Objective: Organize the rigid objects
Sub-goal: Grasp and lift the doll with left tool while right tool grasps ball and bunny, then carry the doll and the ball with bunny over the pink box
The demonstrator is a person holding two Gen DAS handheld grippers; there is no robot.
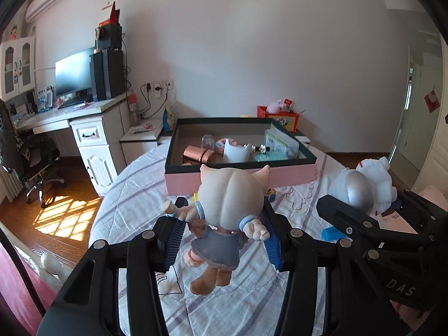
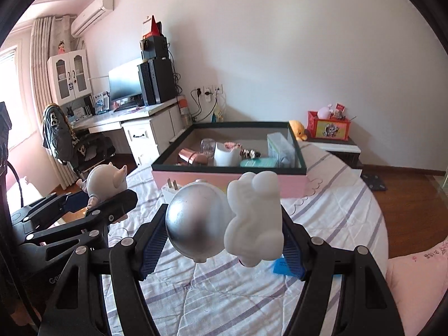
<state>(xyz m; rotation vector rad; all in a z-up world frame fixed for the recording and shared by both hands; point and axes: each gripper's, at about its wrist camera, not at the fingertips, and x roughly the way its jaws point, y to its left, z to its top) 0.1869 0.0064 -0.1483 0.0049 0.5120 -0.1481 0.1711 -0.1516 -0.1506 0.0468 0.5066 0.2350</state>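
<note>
left hand-held gripper (image 1: 224, 224) grips a pig doll (image 1: 224, 212); right hand-held gripper (image 2: 224, 235) grips a silver-white figurine (image 2: 224, 218) above the bed (image 2: 336, 218).

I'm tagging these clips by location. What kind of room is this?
Most likely a bedroom that doubles as a study: a bed with a striped quilt, a desk with a monitor and an office chair, and a wall air conditioner.

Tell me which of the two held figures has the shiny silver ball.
The white figure in the right gripper; the left gripper holds a grey-dressed doll with no silver part.
</note>
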